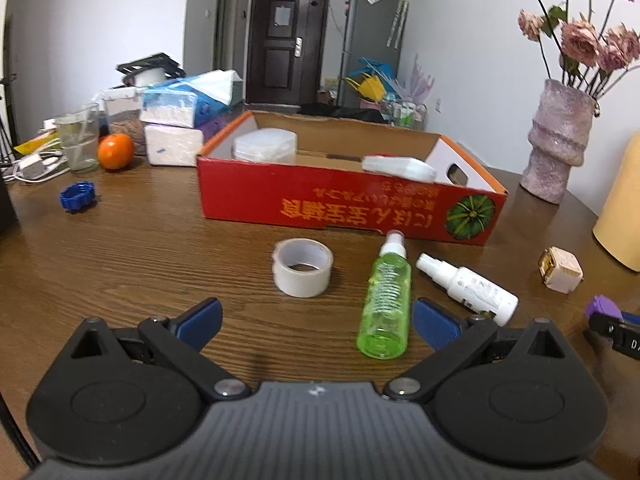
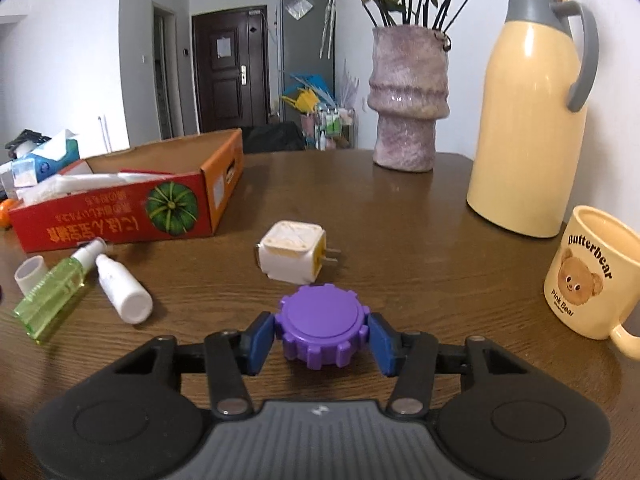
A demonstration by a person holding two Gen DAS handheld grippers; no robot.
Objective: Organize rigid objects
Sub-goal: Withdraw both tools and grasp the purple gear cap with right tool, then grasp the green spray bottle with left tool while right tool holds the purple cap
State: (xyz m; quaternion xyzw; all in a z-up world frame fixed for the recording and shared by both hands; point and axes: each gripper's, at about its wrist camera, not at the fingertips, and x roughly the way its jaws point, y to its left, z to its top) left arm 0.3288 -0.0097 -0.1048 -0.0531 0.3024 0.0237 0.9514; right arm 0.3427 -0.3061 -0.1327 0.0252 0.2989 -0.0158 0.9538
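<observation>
Purple cap (image 2: 321,326) btwn R gripper (image 2: 321,340) pads, pinched | L gripper (image 1: 318,320) spread, empty

Purple ridged cap (image 2: 323,326): flat top up, on the wooden table, clamped between blue pads (image 2: 262,338). White plug adapter (image 2: 291,257): on its side just beyond the cap, two prongs pointing right. Green spray bottle (image 1: 386,298): transparent, lying flat, nozzle toward the box. White spray bottle (image 1: 468,283): lying just beside the green one, angled, nozzle toward the box. Roll of pale tape (image 1: 303,267): flat on the table, hole up, left of the bottles. Blue ridged cap (image 1: 78,196): alone at far left. Red cardboard box (image 1: 344,204): open-topped, pumpkin picture on its side, holding a clear round container (image 1: 265,145) and a white bottle (image 1: 400,167).
</observation>
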